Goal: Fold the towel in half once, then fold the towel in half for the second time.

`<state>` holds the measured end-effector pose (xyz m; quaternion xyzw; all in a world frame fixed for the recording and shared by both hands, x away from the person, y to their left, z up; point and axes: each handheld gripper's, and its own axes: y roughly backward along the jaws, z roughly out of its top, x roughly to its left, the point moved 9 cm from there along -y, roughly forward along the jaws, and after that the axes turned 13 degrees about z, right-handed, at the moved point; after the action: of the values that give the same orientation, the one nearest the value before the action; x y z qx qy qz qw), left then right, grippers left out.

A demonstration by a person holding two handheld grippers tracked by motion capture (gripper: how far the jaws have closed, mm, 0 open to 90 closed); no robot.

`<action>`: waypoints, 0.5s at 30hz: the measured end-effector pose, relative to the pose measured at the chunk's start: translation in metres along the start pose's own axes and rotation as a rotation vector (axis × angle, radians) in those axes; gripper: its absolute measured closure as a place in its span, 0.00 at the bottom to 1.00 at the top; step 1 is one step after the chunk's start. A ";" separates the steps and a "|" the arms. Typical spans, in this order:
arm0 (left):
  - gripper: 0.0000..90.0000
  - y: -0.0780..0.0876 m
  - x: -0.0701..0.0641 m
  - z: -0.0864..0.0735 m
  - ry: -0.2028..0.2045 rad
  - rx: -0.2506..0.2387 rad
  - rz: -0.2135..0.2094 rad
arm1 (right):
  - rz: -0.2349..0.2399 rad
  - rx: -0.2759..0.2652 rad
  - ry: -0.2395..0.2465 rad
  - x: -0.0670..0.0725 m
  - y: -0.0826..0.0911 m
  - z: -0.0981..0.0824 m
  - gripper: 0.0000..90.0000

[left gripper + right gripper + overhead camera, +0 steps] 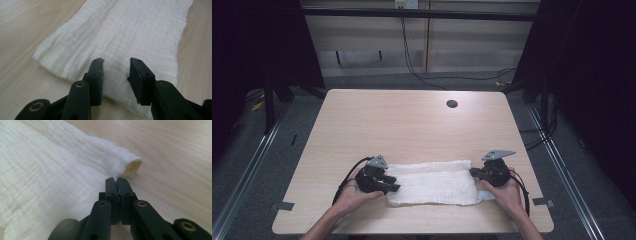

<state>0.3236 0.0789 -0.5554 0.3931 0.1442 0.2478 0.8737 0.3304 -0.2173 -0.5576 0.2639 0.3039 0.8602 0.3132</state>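
High view first, reading from my left side across: my left hand (354,192) grips the left tongs (388,181) at the left end of a white cloth (432,181), with the black cable looping back from them toward my forearm and the grey three-cornered plate on top. The cloth lies as a long folded strip on the light wooden table (412,125), stretched flat between the two tongs, near the table's front edge.

From the left gripper view I see the left tongs (116,65) with their jaws parted, a clear gap between the two black pads, and nothing caught between them. They sit over the near end of the cloth (130,32), whose crinkled strip runs straight away from the tips; bare table (22,30) shows on either side of it.

Moving across to the right, the high view shows my right hand (507,192) holding the right tongs (473,172) at the cloth's right end, tips touching its far corner.

From the right gripper view the right tongs (116,180) have their jaws pressed together, pads meeting along their length. Whether a thin bit of fabric is pinched between them I cannot tell. The cloth (45,170) lies to the left of these tips and just ahead of them, where a rolled fold ends in an open, tube-like edge touching or nearly touching the tips. Bare table (175,157) lies to the right.
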 end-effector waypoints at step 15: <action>0.64 0.018 0.036 0.019 0.113 -0.110 0.032 | 0.130 -0.092 0.034 0.032 0.013 0.018 0.72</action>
<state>0.3568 0.0970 -0.5312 0.3320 0.1730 0.2911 0.8804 0.3158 -0.1965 -0.5280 0.2535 0.2518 0.8961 0.2632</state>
